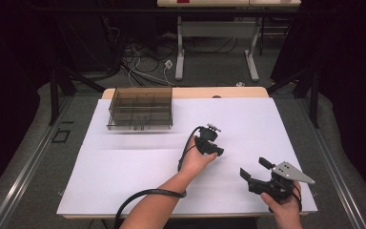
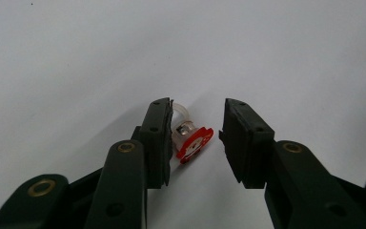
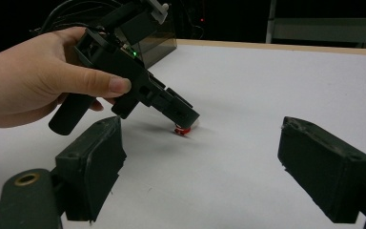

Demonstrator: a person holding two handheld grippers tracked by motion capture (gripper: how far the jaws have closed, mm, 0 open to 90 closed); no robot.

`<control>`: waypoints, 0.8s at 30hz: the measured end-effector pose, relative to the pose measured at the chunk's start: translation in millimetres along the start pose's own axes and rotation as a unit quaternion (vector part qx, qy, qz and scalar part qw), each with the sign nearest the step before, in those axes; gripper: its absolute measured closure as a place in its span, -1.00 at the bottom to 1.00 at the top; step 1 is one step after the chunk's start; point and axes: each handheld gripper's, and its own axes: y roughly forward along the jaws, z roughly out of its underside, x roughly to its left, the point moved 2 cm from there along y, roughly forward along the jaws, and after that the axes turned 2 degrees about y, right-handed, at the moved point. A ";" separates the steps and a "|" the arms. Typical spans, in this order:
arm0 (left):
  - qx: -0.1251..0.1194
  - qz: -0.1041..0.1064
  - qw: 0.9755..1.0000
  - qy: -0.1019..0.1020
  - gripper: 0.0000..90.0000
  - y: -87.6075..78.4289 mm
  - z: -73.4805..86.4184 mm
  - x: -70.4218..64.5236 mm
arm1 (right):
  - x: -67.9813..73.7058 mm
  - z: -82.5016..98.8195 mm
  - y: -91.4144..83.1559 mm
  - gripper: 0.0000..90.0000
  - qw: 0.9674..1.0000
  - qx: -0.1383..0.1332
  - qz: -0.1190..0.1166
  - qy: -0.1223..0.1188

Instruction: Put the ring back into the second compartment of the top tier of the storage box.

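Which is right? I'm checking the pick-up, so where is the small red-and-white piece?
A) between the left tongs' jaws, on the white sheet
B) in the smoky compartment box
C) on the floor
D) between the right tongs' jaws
A: the small red-and-white piece lies on the white sheet between the jaws of the left tongs, against one pad.

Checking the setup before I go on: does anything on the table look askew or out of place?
Little stands out. The small red-and-white piece lies tipped on its side on the white sheet, between the left gripper jaws and against one pad, far from the compartment box.
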 end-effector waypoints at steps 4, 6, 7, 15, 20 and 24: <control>0.003 -0.004 1.000 0.001 0.41 1.9 1.0 0.4 | -0.1 -0.1 0.1 -0.67 1.000 0.000 -0.001 -0.001; 0.006 -0.004 1.000 0.004 0.42 2.0 1.1 0.9 | -0.2 -0.1 0.3 -0.67 1.000 -0.001 0.000 -0.001; 0.005 -0.005 1.000 0.003 0.44 2.3 1.2 0.8 | -0.3 -0.1 0.3 -0.67 1.000 -0.001 0.000 -0.002; 0.008 -0.006 1.000 0.008 0.50 2.8 0.5 0.4 | -0.5 -0.1 0.3 -0.67 1.000 0.001 -0.002 -0.005; 0.008 -0.004 1.000 0.012 0.52 3.1 0.2 0.0 | -0.6 -0.1 0.5 -0.67 1.000 0.001 -0.002 -0.005; 0.008 -0.006 1.000 0.016 0.52 3.1 0.4 0.0 | -0.5 0.0 0.5 -0.67 1.000 0.001 -0.001 -0.006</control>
